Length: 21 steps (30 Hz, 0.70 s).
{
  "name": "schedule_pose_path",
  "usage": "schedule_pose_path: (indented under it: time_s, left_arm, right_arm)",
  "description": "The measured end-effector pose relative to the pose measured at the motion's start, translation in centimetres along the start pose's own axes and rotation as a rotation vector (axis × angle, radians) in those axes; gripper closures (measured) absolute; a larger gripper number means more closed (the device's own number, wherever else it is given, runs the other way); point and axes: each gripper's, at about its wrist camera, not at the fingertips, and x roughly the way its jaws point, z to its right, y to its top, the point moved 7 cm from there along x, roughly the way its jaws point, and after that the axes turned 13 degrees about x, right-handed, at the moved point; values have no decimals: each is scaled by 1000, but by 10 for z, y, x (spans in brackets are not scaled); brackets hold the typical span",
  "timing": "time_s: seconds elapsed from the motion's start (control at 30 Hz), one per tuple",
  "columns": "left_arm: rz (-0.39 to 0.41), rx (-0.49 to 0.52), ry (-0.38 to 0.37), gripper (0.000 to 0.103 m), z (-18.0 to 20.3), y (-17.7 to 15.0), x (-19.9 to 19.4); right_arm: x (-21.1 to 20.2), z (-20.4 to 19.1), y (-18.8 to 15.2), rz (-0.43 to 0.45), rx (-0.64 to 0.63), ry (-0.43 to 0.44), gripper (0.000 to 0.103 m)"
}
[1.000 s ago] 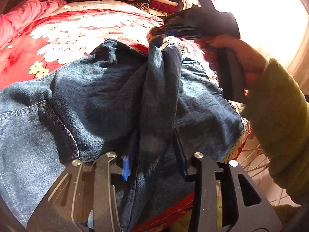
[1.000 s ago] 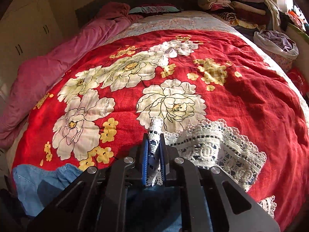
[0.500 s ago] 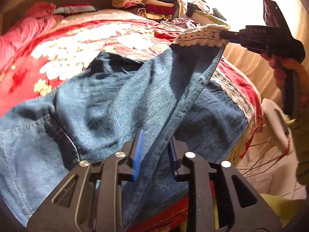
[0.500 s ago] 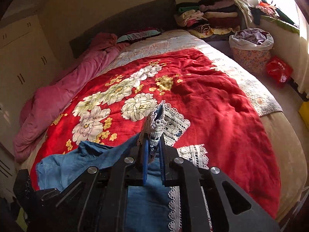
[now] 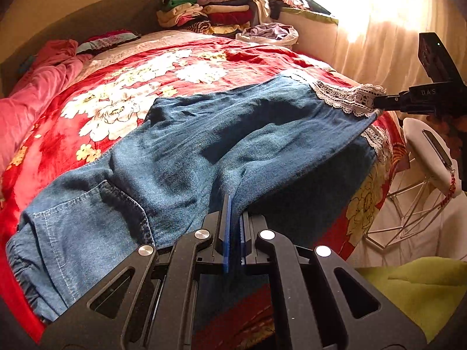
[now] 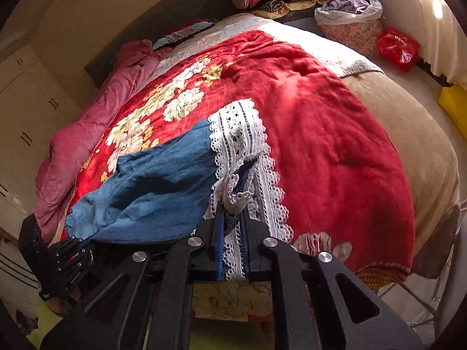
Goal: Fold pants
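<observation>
Stretching the denim pants (image 5: 204, 145) taut between them, both tools hold an edge so the leg lies flat on the bed's red floral quilt (image 5: 140, 87). Left tool (image 5: 233, 218) is pressed together on thick, soft blue denim; right tool (image 6: 233, 218) pinches the white lace cuff (image 6: 242, 145), openwork with scalloped edges, ahead of it.

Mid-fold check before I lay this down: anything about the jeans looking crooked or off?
Mostly fine. The jeans hang stretched between both grippers above the red floral blanket, but the waist end lies bunched and wrinkled, and the lace hem is crumpled where the right gripper pinches it.
</observation>
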Motion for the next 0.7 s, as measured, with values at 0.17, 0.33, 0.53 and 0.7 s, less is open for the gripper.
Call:
schedule_pose_path:
  time_s: [0.17, 0.33, 0.53, 0.7]
  left_arm:
    - [-15, 7, 2, 103, 3, -1, 5]
    - [-20, 13, -2, 103, 5, -3, 7]
    - [-37, 40, 0, 103, 10, -9, -4]
    - [-60, 70, -15, 103, 20, -18, -5]
  right_arm:
    - [5, 9, -3, -27, 27, 23, 86]
    - [13, 20, -6, -40, 52, 4, 88]
    - [8, 19, -20, -84, -2, 5, 92]
    - [9, 27, -27, -103, 1, -4, 92]
